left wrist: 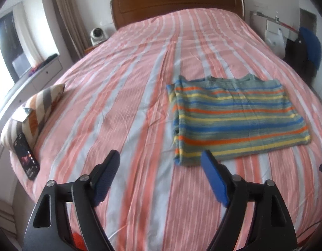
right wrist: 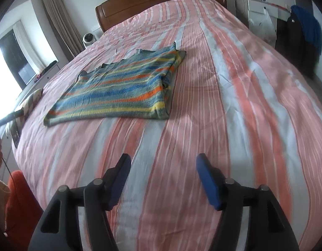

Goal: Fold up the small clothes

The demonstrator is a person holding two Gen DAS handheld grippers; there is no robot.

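Striped sweater [left wrist: 234,117] lies part-folded on the bed [left wrist: 127,108], both grippers empty.

Left gripper [left wrist: 161,168] and right gripper [right wrist: 162,171] jaws gape wide; sweater ahead, beyond both jaws. Best pinch its near hem corners evenly.

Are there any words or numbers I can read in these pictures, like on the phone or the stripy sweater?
No text can be read in either view.
phone: the screen is lit, but whatever is on it is too small and blurred to read.
striped sweater: only coloured stripes, no label or words showing.
white box by the wall: too far and blurred to tell whether it bears any text.
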